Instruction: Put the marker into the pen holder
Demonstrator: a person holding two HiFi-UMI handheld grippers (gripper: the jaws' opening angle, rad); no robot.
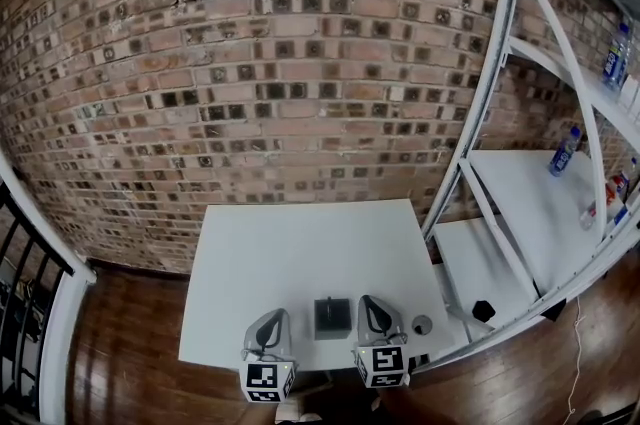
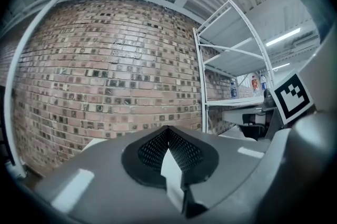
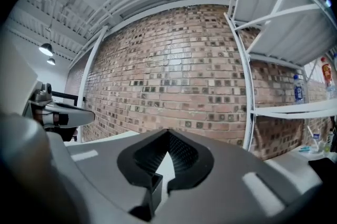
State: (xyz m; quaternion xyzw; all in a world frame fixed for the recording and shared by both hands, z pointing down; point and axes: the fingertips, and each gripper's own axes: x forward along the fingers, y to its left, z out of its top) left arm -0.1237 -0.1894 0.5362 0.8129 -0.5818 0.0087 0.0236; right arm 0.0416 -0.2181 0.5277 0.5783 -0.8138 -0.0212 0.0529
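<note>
A black square pen holder (image 1: 332,318) stands near the front edge of the white table (image 1: 300,243), between my two grippers. My left gripper (image 1: 274,316) rests just left of it and my right gripper (image 1: 369,303) just right of it, both pointing towards the brick wall. Each is shut with nothing between its jaws, as the left gripper view (image 2: 167,131) and the right gripper view (image 3: 168,136) show. A small round grey object (image 1: 422,324) sits at the table's front right corner; I cannot tell what it is. I can make out no marker.
A brick wall (image 1: 280,63) rises behind the table. White shelving (image 1: 520,213) stands at the right with bottles (image 1: 564,151) and a small black object (image 1: 484,311). A black railing (image 1: 25,263) runs at the left. Wooden floor surrounds the table.
</note>
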